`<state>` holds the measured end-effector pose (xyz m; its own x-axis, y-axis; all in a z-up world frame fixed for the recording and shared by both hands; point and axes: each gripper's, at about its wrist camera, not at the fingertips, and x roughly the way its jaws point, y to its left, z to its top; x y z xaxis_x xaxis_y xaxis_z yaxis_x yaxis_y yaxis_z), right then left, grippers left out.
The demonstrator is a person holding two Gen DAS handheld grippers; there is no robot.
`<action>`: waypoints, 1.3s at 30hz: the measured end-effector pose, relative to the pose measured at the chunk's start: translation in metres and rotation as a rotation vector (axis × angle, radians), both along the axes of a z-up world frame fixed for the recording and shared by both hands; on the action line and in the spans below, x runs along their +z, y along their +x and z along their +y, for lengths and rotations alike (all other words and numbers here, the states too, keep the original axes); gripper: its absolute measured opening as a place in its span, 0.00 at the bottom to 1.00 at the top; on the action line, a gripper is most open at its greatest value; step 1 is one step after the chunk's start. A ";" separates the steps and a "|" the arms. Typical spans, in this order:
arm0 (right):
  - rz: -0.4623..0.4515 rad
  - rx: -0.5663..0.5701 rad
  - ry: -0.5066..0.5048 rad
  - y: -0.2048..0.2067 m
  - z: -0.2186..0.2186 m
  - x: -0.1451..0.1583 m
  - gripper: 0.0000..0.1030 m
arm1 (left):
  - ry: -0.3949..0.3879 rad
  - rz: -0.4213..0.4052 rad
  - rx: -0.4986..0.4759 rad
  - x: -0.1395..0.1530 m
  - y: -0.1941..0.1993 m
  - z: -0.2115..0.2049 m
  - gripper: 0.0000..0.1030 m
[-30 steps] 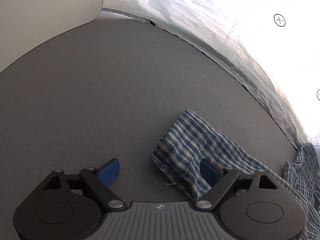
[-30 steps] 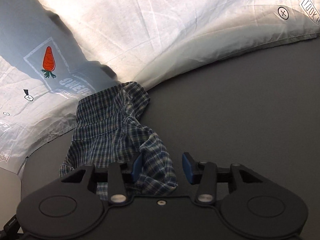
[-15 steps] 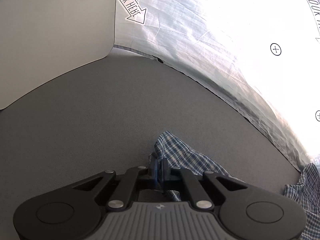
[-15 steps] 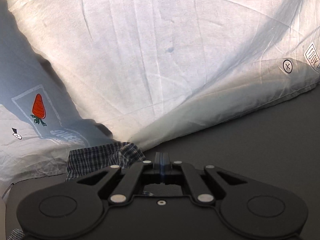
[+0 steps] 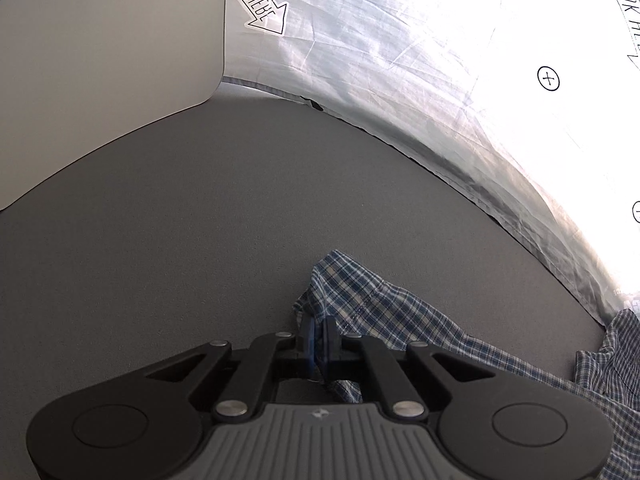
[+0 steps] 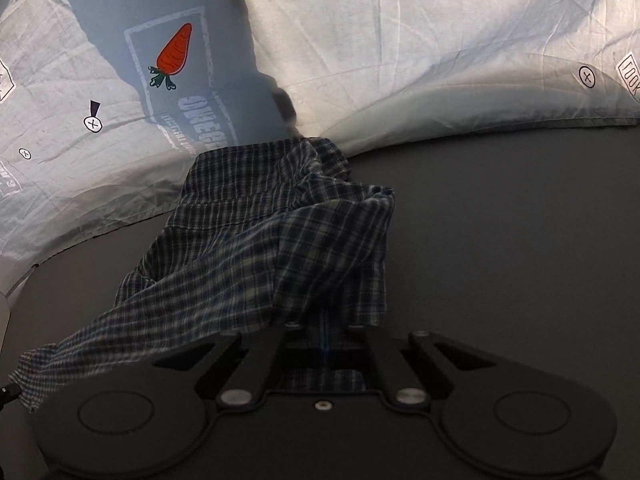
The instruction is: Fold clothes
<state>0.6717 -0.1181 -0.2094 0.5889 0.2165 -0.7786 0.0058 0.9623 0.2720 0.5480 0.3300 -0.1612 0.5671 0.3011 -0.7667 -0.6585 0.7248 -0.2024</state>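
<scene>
Plaid cloth is pinched in both my grippers: the left gripper is clamped on one corner of the shirt, the right gripper on another. It drapes onto the grey table near the far edge, beside a white sheet.

shirt on table | sheet behind (touching shirt's far edge)

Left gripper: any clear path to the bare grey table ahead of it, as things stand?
Probably not yet. The left gripper is shut on a corner of the plaid garment, so reaching drags cloth along. The grey table ahead looks unobstructed otherwise.
</scene>
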 end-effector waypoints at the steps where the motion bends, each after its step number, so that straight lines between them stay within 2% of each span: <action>1: 0.014 0.017 -0.018 0.005 0.005 -0.005 0.01 | 0.000 -0.010 -0.006 0.004 -0.001 -0.001 0.04; 6: 0.055 0.016 -0.043 0.022 0.013 -0.010 0.00 | 0.006 -0.072 -0.037 0.030 -0.009 -0.008 0.04; 10: 0.059 -0.029 0.010 0.005 0.000 0.009 0.12 | -0.024 -0.148 -0.080 0.053 -0.017 -0.026 0.03; 12: 0.055 -0.054 0.063 -0.014 -0.009 0.020 0.18 | -0.025 -0.179 -0.135 0.063 -0.019 -0.043 0.03; 17: 0.067 -0.102 0.141 -0.071 -0.033 0.037 0.19 | -0.072 -0.234 -0.395 0.082 -0.018 -0.110 0.03; 19: 0.081 -0.114 0.167 -0.094 -0.041 0.040 0.20 | -0.087 -0.217 -0.497 0.079 -0.017 -0.141 0.04; 22: 0.096 -0.114 0.168 -0.123 -0.048 0.039 0.23 | -0.136 -0.154 -0.514 0.061 -0.025 -0.164 0.09; 23: 0.099 -0.106 0.161 -0.132 -0.050 0.039 0.25 | -0.174 -0.133 -0.482 0.052 -0.028 -0.162 0.12; 25: 0.100 -0.089 0.145 -0.146 -0.052 0.039 0.35 | -0.238 -0.104 -0.399 0.035 -0.036 -0.150 0.34; 28: 0.112 -0.074 0.117 -0.158 -0.054 0.035 0.43 | -0.214 -0.065 -0.259 0.022 -0.043 -0.116 0.49; 32: 0.132 -0.079 0.094 -0.160 -0.056 0.028 0.47 | -0.172 -0.032 -0.099 0.009 -0.046 -0.065 0.61; 34: 0.146 -0.085 0.093 -0.156 -0.055 0.024 0.47 | -0.163 -0.023 -0.040 0.002 -0.042 -0.041 0.63; 39: 0.158 -0.087 0.096 -0.143 -0.044 0.018 0.47 | -0.058 0.045 0.012 -0.015 -0.019 -0.003 0.64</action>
<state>0.5284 -0.1616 -0.1914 0.4807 0.2482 -0.8410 0.1378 0.9258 0.3520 0.5289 0.3266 -0.1763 0.5280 0.2625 -0.8077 -0.6767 0.7047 -0.2134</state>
